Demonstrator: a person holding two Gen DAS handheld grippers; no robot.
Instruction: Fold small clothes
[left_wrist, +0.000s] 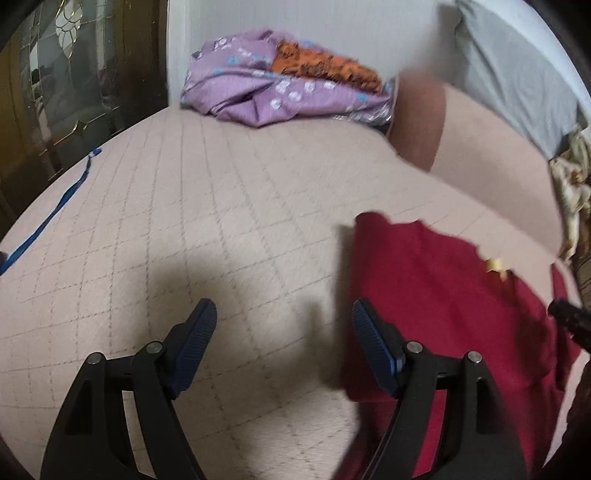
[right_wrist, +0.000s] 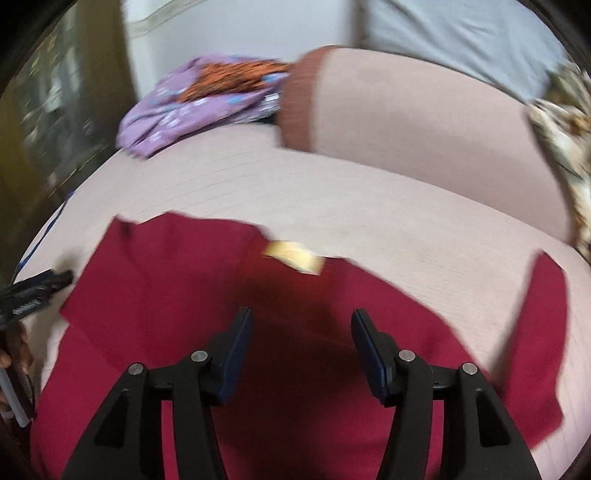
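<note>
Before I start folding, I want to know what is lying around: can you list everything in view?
red shirt: one, dark red, spread flat on the near part of the bed, a yellow label at its collar
bed cover: one, beige, quilted, under everything
purple cloth: one bundle, lilac with pale flowers, far end of the bed by the wall
orange cloth: one, orange with dark pattern, on top of the purple bundle
pillow: one, grey, far right
blue strap: one, blue, along the bed's left edge
left gripper: one, black with blue pads, open, over the bed at the shirt's left edge
right gripper: one, same colours, open, over the shirt's middle
</note>
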